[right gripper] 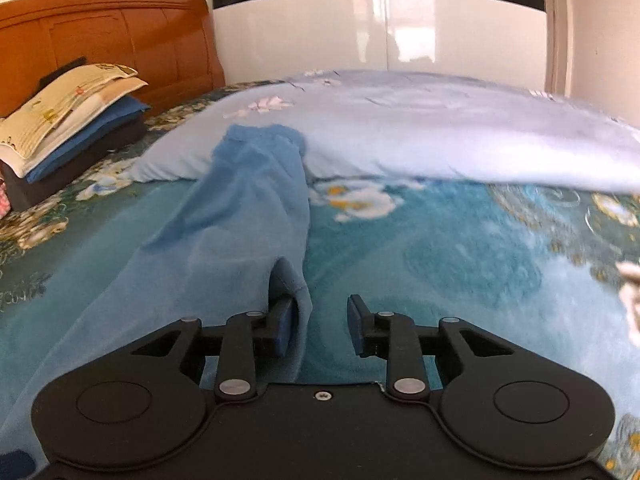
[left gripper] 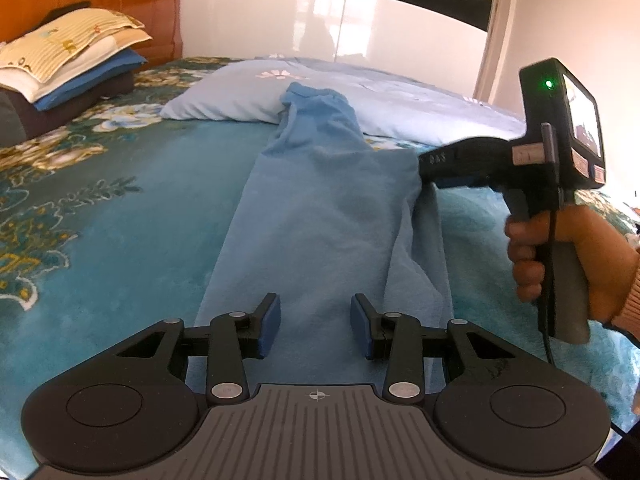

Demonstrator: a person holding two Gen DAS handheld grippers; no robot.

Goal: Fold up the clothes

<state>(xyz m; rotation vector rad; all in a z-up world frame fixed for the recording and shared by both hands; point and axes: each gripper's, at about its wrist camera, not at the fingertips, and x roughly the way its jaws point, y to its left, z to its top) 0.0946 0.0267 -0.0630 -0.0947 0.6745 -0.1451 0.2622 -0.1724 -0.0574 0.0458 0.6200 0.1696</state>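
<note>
A light blue garment (left gripper: 320, 208) lies stretched lengthwise on the teal floral bedspread (left gripper: 120, 220), its far end resting on a pale blue pillow. My left gripper (left gripper: 315, 326) is open, low over the garment's near end. The right gripper, held in a hand, shows in the left wrist view (left gripper: 424, 164) at the garment's right edge. In the right wrist view the garment (right gripper: 240, 208) lies to the left, and my right gripper (right gripper: 320, 326) is open, with the cloth's edge draped over its left finger (right gripper: 285, 328).
A stack of folded clothes and pillows (left gripper: 60, 76) sits at the far left by the orange headboard (right gripper: 120, 40). A pale blue quilt (right gripper: 440, 128) lies across the far side of the bed. A white glossy wardrobe (left gripper: 340, 20) stands behind.
</note>
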